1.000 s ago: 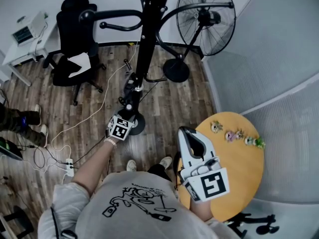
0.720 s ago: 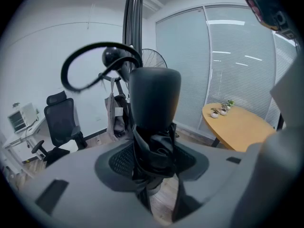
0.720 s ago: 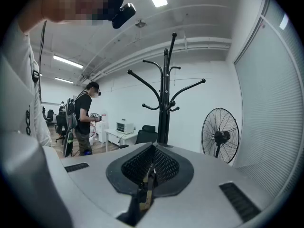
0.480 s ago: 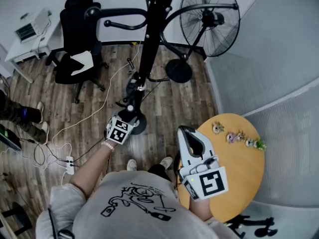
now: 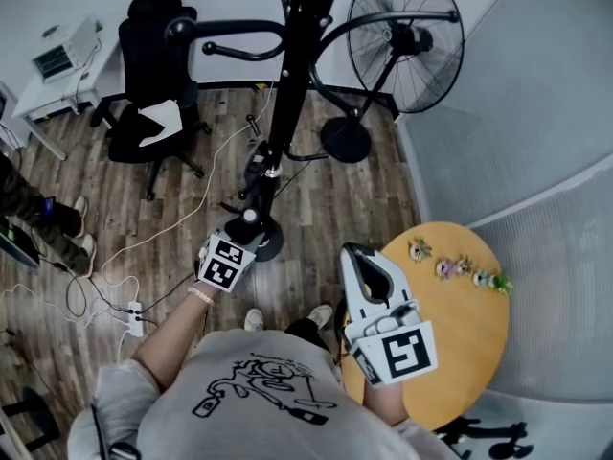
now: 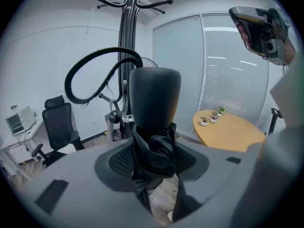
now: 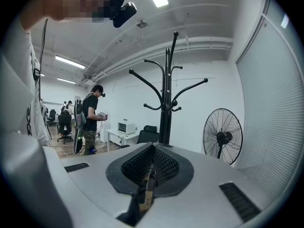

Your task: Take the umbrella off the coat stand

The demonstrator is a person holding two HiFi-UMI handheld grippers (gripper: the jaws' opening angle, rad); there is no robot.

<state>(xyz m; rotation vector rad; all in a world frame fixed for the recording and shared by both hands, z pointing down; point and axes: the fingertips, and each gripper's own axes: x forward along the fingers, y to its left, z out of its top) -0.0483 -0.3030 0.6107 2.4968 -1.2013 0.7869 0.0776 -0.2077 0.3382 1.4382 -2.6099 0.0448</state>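
Observation:
The black coat stand [image 5: 297, 56] rises in the middle of the head view, with curved arms branching off its pole. A folded black umbrella [image 5: 251, 217] hangs close beside the pole's lower part, its round end toward me. My left gripper [image 5: 238, 238] is shut on the umbrella. In the left gripper view the umbrella's thick black end [image 6: 154, 99] and bunched fabric fill the gap between the jaws [image 6: 154, 151], with the stand [image 6: 127, 42] just behind. My right gripper [image 5: 362, 257] is held low over the table's edge, shut and empty [image 7: 145, 194].
A standing fan [image 5: 402, 36] is right of the stand. An office chair [image 5: 148, 94] and a white desk [image 5: 48, 75] are at left. A round wooden table [image 5: 469, 343] carries small plants [image 5: 455, 262]. Cables and a power strip [image 5: 134, 314] lie on the floor. A person [image 7: 92, 118] stands farther off.
My left gripper has risen and drawn back toward me, bringing the umbrella's end with it. The right gripper has stayed where it was.

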